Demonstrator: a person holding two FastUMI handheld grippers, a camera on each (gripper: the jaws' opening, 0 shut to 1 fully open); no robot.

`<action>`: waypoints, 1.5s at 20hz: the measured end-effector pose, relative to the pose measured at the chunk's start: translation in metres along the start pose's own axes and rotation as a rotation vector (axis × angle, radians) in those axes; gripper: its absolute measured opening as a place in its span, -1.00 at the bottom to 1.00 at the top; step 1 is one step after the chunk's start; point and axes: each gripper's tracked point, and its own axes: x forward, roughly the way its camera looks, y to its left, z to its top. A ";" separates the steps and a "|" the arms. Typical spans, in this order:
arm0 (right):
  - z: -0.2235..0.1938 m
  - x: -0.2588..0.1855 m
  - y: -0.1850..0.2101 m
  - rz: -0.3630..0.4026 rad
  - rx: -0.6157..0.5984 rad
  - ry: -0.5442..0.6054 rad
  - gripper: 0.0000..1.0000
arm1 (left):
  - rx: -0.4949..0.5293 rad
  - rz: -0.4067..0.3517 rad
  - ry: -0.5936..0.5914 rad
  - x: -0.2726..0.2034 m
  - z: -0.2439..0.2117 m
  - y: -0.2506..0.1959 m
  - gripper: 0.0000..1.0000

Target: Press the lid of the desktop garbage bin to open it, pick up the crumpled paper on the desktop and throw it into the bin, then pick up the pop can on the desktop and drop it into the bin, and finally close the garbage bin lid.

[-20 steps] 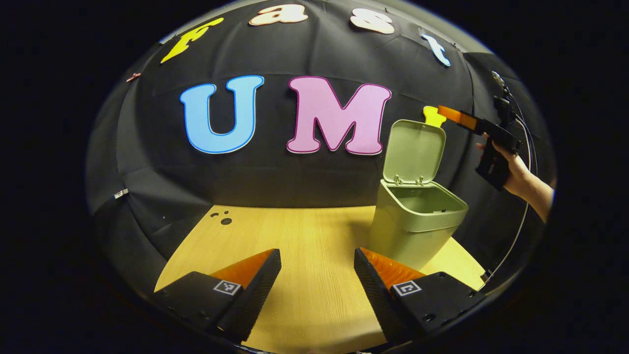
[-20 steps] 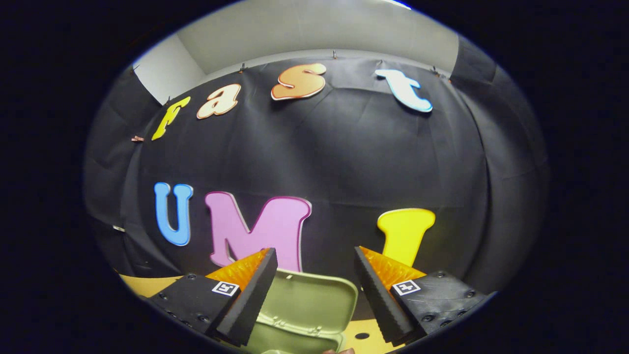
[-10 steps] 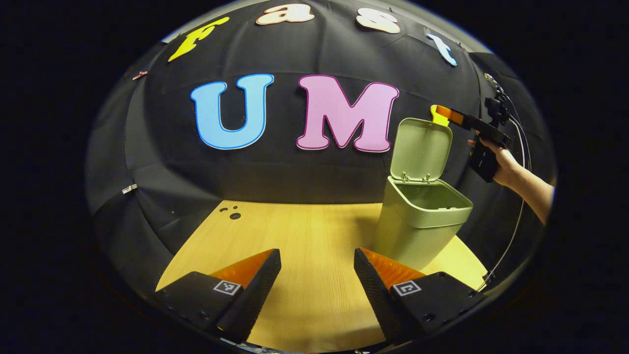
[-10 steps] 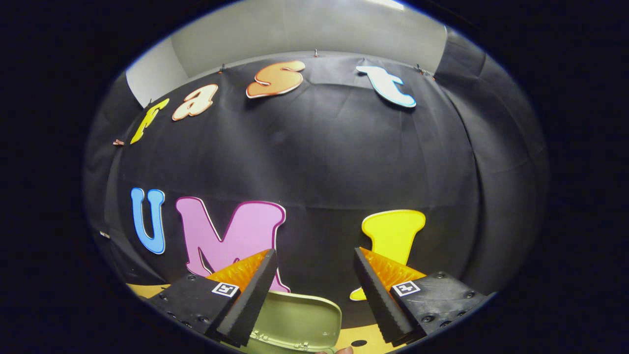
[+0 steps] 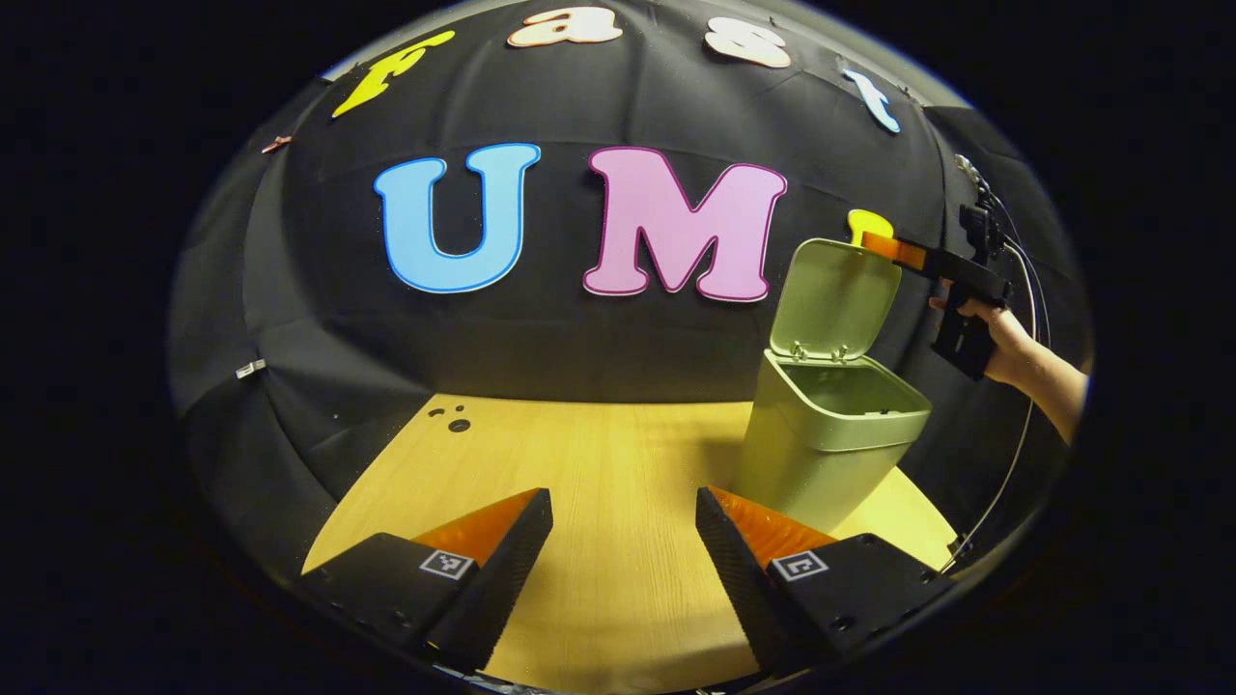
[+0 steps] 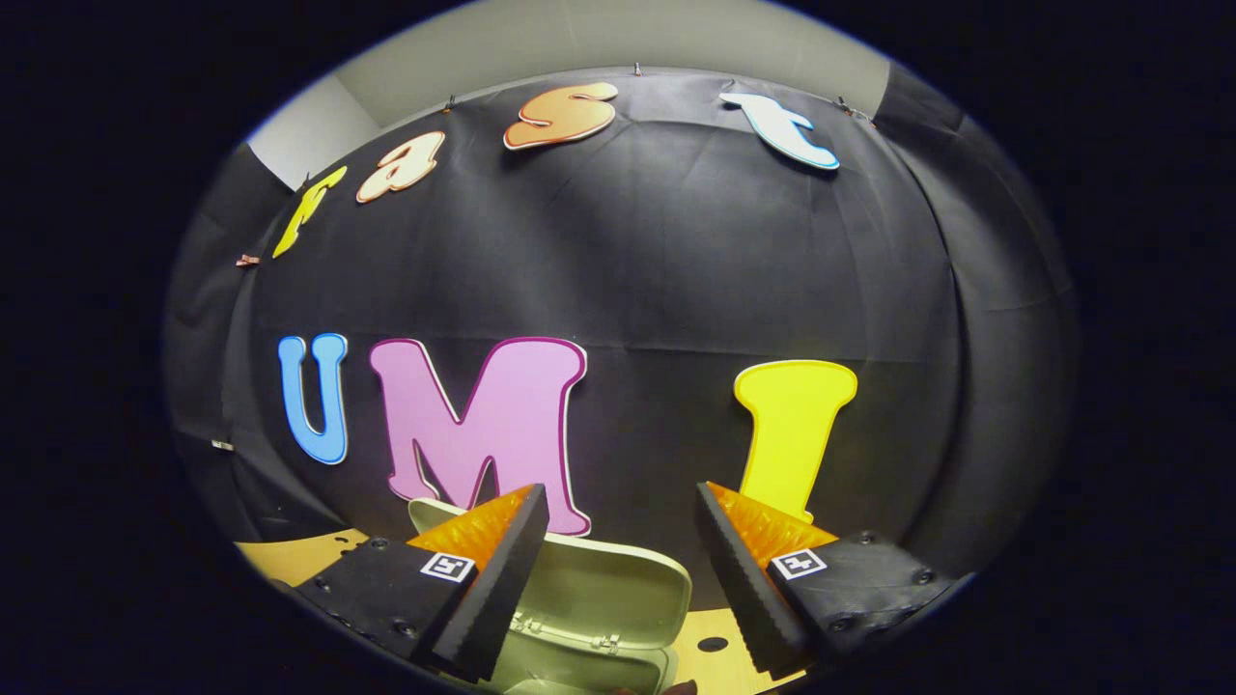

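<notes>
Right gripper (image 6: 618, 569), fingers spread and empty, sits at the raised lid (image 5: 845, 294) of the bin (image 5: 830, 439); an off-centre push could tip it.

Right gripper (image 5: 884, 241) has dropped onto the lid's (image 5: 838, 294) top edge

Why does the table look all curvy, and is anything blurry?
Left gripper view: the fisheye lens bends the table edge; the bin stands sharp, lit from above. Right gripper view: the lid is clear, and the wall bulges outward.
</notes>
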 end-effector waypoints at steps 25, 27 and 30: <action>-0.116 -0.105 0.063 0.168 0.102 0.406 0.94 | -0.015 -0.061 0.002 -0.001 -0.010 -0.015 0.92; -0.130 -0.110 0.066 0.170 0.110 0.439 0.95 | -0.017 -0.065 0.005 -0.002 -0.012 -0.017 0.92; -0.145 -0.117 0.068 0.174 0.078 0.476 0.95 | -0.016 -0.071 0.007 -0.004 -0.014 -0.020 0.92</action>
